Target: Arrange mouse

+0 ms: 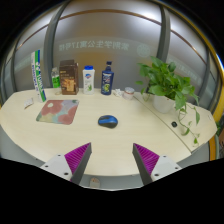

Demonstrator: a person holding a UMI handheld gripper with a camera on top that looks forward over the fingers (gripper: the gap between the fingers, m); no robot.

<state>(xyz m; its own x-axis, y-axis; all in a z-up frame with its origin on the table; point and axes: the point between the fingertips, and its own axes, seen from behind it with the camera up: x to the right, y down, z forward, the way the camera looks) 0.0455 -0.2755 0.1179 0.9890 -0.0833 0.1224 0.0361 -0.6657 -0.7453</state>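
Observation:
A blue computer mouse [107, 121] lies on the pale table [110, 145], well beyond my fingers and roughly in line with the gap between them. To its left lies a colourful mouse mat [58, 110], flat on the table and apart from the mouse. My gripper [112, 160] is open, its two magenta pads [77, 157] spread wide with nothing between them. It hovers over the table's near edge.
Along the table's far side stand a green-and-white tube [39, 74], a small bottle [56, 77], a brown box [68, 76], a white bottle [88, 79], a dark blue bottle [107, 76] and a small cup [129, 92]. A potted plant [168, 84] stands at the right.

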